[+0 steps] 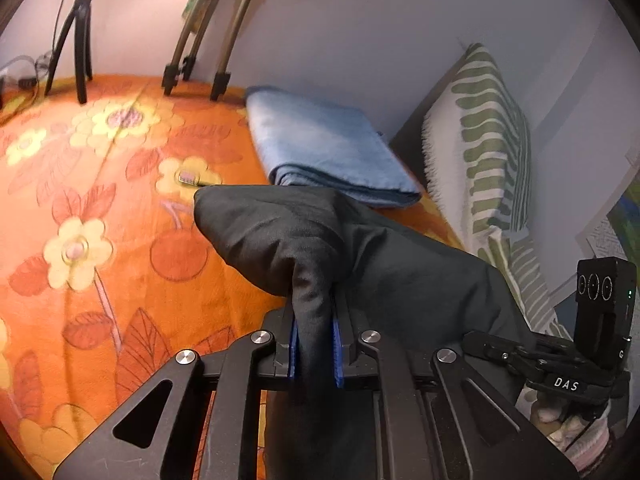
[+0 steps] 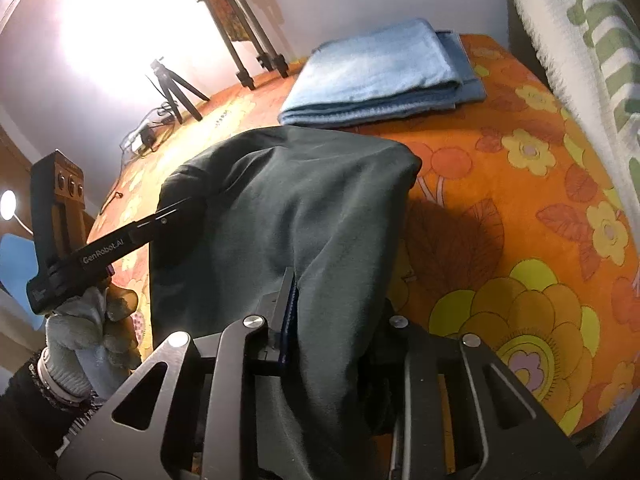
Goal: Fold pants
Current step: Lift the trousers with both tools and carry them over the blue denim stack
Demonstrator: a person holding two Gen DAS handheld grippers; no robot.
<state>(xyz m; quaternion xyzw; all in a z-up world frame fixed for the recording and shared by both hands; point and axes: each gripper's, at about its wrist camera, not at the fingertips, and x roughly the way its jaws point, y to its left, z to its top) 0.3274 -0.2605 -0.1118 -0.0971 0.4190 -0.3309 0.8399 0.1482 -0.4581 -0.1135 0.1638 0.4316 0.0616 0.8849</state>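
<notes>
"DAS" is printed in white on the right tongs' [image 1: 568, 364] body as seen from the left wrist view; "GenRobot.AI" runs along the left tongs' arm in the right wrist view. The pants [image 2: 288, 216] are dark, matte, softly creased, and bunched, held above the orange floral bedspread [image 2: 520, 208]. The left tongs [image 1: 315, 344] are clenched on a fold of them; the right tongs [image 2: 332, 320] grip them too, cloth draping over one finger. A folded blue blanket [image 1: 324, 148] lies beyond.

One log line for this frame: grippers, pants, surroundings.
left gripper: shut on pants | right gripper: shut on pants | pants: lifted over orange bedspread | folded blue towel behind
</notes>
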